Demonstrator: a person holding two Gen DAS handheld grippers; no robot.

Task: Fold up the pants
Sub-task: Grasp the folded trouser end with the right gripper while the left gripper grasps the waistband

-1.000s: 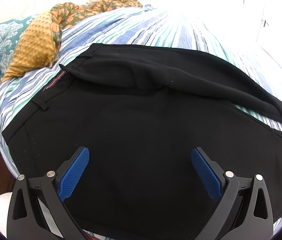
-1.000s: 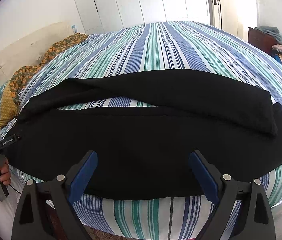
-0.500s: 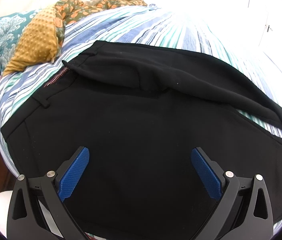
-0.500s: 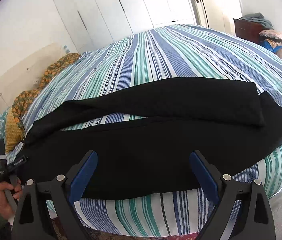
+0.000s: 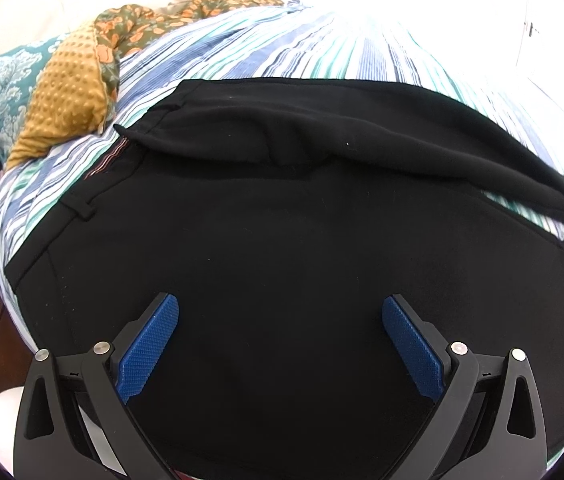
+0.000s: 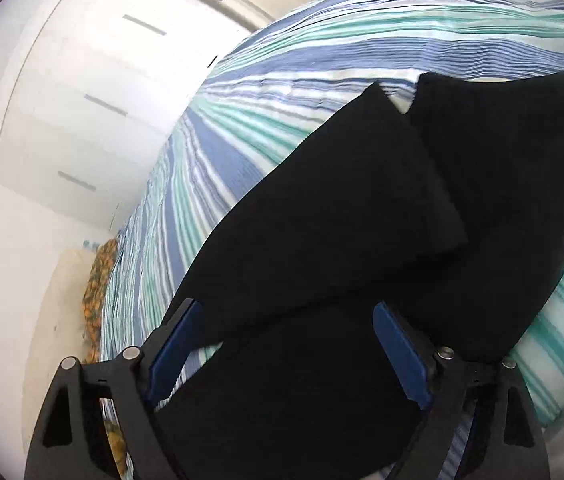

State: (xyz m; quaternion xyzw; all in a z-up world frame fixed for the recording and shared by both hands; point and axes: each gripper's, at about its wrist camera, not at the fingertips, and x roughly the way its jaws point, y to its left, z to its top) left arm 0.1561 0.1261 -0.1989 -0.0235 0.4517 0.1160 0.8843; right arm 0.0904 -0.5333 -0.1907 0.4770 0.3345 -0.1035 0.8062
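Black pants (image 5: 282, 220) lie flat across the striped bed (image 5: 321, 40), long axis running waist to hems. My left gripper (image 5: 280, 320) hovers over the waist end, jaws wide apart, nothing in them. My right gripper (image 6: 283, 344) is nearer the hems (image 6: 481, 128), tilted, jaws closing w/ fabric below, not pinched yet imo.
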